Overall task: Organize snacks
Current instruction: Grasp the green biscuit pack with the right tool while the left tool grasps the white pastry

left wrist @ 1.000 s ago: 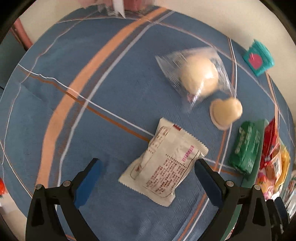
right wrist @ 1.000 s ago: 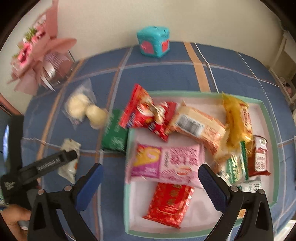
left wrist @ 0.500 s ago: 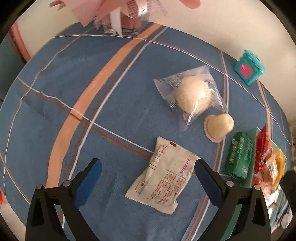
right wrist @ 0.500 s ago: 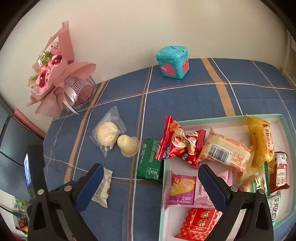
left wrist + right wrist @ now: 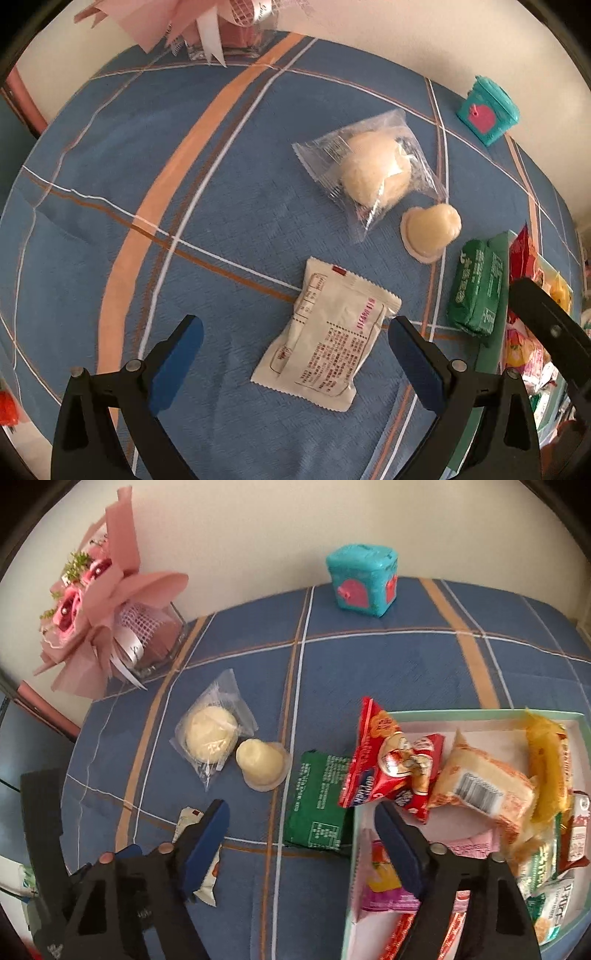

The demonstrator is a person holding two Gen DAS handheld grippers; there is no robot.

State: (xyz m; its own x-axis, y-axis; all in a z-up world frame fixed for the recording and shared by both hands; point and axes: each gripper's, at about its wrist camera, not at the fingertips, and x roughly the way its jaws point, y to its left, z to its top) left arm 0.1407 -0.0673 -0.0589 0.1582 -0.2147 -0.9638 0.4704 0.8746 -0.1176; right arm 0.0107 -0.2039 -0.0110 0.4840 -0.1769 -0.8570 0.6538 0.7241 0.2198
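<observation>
A white snack packet (image 5: 327, 341) lies on the blue plaid cloth between the fingers of my open left gripper (image 5: 291, 350), nearer the right finger. Beyond it lie a clear bag with a pale bun (image 5: 373, 173), a pale jelly cup (image 5: 430, 230) and a green packet (image 5: 478, 288). My right gripper (image 5: 301, 834) is open and empty, above the green packet (image 5: 321, 805) and the tray's left rim (image 5: 352, 853). The green-rimmed tray holds several snack packs; a red pack (image 5: 391, 760) overhangs its rim. The white packet (image 5: 201, 853) shows partly behind the right gripper's left finger.
A pink bouquet in a glass holder (image 5: 107, 620) stands at the back left by the wall. A teal box with a pink heart (image 5: 364, 579) stands at the back. The left gripper's body (image 5: 40, 834) shows at the left edge of the right wrist view.
The left gripper rose and drew back a little from the white packet. The right gripper swung left and back from over the tray to over the green packet. Both stayed open.
</observation>
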